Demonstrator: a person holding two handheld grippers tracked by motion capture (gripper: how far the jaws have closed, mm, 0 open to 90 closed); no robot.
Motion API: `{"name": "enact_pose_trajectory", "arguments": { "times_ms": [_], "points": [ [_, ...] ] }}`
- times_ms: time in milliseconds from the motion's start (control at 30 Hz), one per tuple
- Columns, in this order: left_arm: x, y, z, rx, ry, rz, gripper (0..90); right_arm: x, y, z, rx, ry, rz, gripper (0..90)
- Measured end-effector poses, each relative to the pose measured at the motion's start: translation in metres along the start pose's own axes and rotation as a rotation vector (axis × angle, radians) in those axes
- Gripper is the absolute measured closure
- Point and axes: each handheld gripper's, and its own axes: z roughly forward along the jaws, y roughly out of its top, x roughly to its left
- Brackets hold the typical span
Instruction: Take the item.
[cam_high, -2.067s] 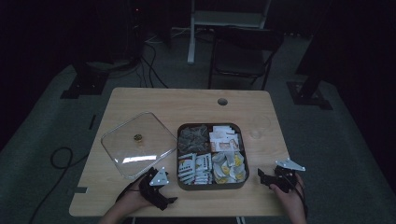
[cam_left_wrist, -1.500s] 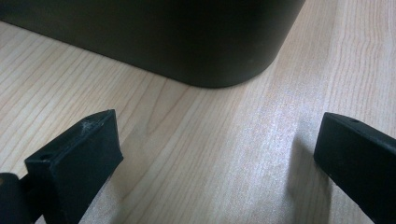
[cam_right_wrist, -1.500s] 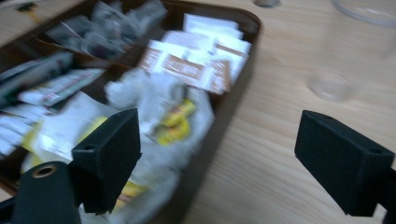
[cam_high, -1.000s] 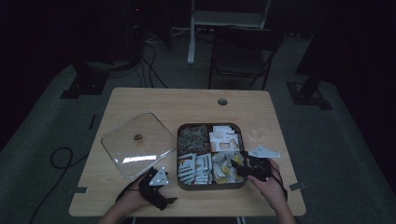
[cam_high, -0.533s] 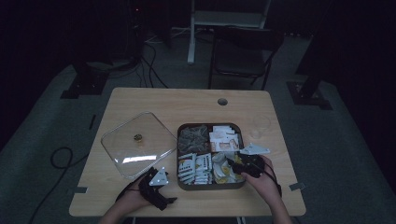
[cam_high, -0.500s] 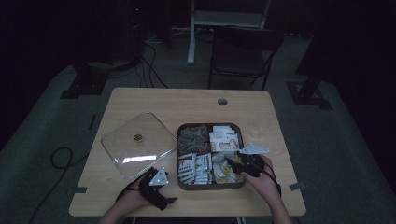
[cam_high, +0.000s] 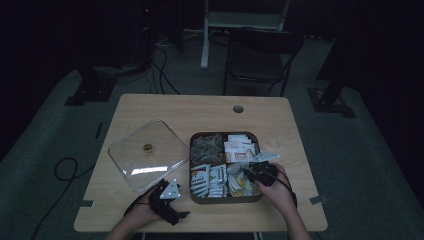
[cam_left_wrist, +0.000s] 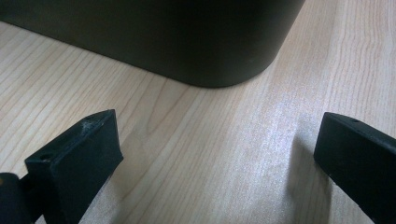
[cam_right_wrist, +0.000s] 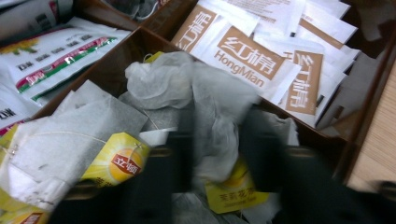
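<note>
dim table (cam_high: 210, 107), blurred fingers (cam_right_wrist: 261, 154) on tea bag (cam_right_wrist: 219, 121)

The surface (cam_high: 165, 107) is pale wood with a fine grain. The box (cam_high: 225, 199) is dark brown. Its tea bags (cam_right_wrist: 205, 107) are white gauze with yellow tags (cam_right_wrist: 122, 163) printed in red, beside white sachets (cam_right_wrist: 252, 58) with tan-brown panels and white lettering. Other packets (cam_right_wrist: 60, 53) show green and red stripes. The tongs (cam_left_wrist: 74, 163) are matte black.

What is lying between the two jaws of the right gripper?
In the right gripper view, a white tea bag sits between the jaws of the right gripper, which have just been closing on it, above the box compartment.
</note>
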Motion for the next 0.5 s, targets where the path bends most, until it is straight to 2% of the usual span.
{"name": "enact_pose_trajectory", "arguments": {
  "times_ms": [33, 233, 367, 400, 433, 500],
  "points": [
    [0.0, 0.0, 0.0, 0.0, 0.0, 0.0, 1.1, 0.0, 0.0, -0.002, -0.006, 0.013, 0.006, 80.7],
    [0.0, 0.0, 0.0, 0.0, 0.001, 0.001, 1.1, 0.003, 0.003, -0.013, -0.041, 0.031, 0.008, 81.8],
    [0.0, 0.0, 0.0, 0.0, 0.001, 0.001, 1.1, 0.003, 0.005, -0.017, -0.061, 0.027, 0.009, 81.9],
    [0.0, 0.0, 0.0, 0.0, 0.001, 0.001, 1.1, 0.003, 0.006, -0.02, -0.074, 0.025, 0.007, 81.9],
    [0.0, 0.0, 0.0, 0.0, 0.001, 0.001, 1.1, 0.002, 0.008, -0.026, -0.109, 0.011, 0.001, 81.8],
    [0.0, 0.0, 0.0, 0.0, 0.001, 0.001, 1.1, 0.001, 0.011, -0.032, -0.135, 0.013, 0.003, 81.9]
  ]
}}
